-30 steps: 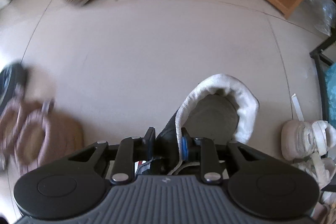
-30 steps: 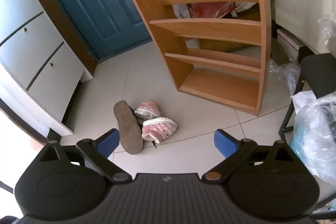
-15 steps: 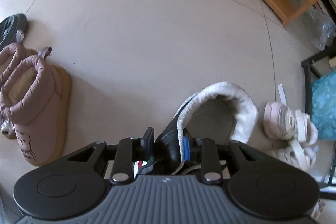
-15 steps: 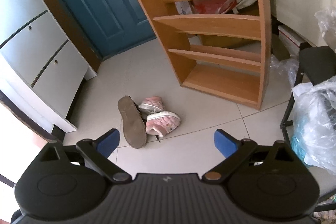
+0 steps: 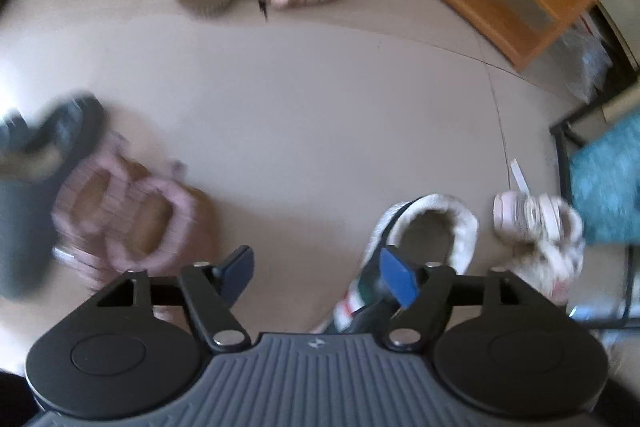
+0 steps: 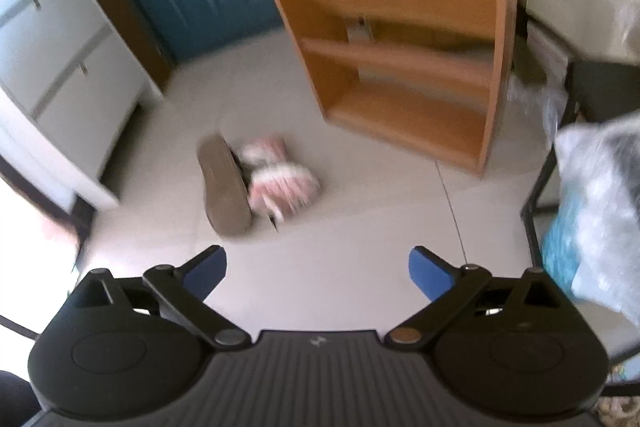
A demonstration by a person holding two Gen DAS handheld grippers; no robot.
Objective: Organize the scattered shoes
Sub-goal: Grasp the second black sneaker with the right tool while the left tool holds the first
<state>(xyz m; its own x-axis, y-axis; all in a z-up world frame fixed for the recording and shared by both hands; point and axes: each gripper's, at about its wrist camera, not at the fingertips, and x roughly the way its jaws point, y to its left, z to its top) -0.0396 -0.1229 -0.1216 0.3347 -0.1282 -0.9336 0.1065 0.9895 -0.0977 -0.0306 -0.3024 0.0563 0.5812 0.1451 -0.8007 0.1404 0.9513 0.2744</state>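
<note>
The left gripper [image 5: 318,275] has just been opening – nothing is between its jaws now, and the white-lined shoe [image 5: 424,239] sits on the tile floor [image 5: 300,99] just by its right finger. The right gripper [image 6: 318,269] is spread wide and empty too. Farther off, straight ahead of it, lie a brown sole-up shoe [image 6: 224,187] and pink fuzzy slippers [image 6: 284,183], long sides pointing away – next job, I think. Behind them stands the wooden shelf [image 6: 404,43].

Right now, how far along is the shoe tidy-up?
Early. Done: the fleece-lined shoe sits on the floor beside the pale pink pair; the left gripper has just been opening and nothing is between its pads. In hand: nothing; the right gripper is open, facing the pink slippers and the overturned brown shoe. Left: those, plus the mauve boots; the wooden rack's lower shelves look bare.
</note>
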